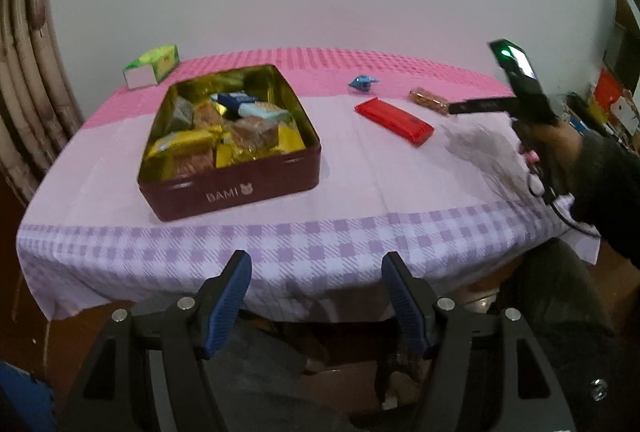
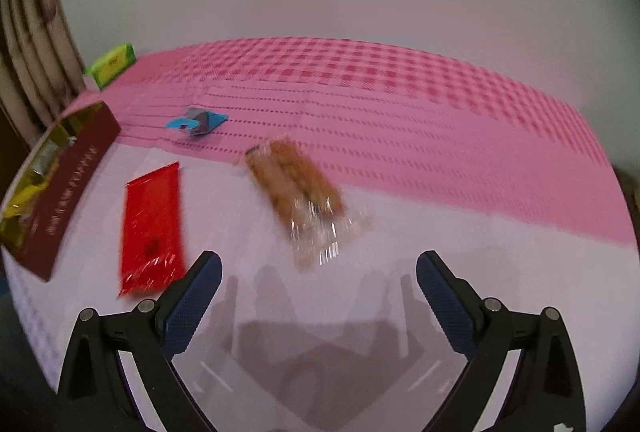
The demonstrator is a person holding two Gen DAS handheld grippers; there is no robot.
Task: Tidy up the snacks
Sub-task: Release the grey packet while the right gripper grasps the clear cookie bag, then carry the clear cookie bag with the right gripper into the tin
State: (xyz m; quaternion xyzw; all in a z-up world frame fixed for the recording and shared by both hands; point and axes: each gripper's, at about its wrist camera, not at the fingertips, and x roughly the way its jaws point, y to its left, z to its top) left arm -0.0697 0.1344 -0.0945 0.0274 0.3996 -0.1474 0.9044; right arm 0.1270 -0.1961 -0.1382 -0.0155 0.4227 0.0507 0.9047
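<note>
The tin point(image 1: 228, 147) is the landmark: a dark red open box, already nearly full of wrapped snacks, standing on the tabletop point(image 1: 360, 199). To the right of the tin, three snacks lie loose: the red packet point(image 2: 152, 220) nearest to it, the brown bar in clear wrap point(image 2: 298, 187) further right, and the small blue sweet point(image 2: 196, 121) behind these, toward the wall. A green carton point(image 1: 154, 65) stands behind the tin at its far left corner.

The right gripper point(image 2: 318, 272) hangs over the tabletop, right of the tin, with its fingers point(image 2: 196, 296) wide apart and empty; the brown bar lies just ahead of them. The left gripper point(image 1: 316, 290) is at the near edge of the tabletop, in front of the tin, fingers also apart with nothing between them.

Risks, in my judgement: the right-wrist picture is blurred, so a fast approach could push the bar away instead of catching it. The clear wrap looks slippery and crinkled; fingers that close only on its loose end may let it slide out. The red packet lies near, and a wide finger could drag it. Because the tin is so full, a snack dropped on top may slide over the rim.
</note>
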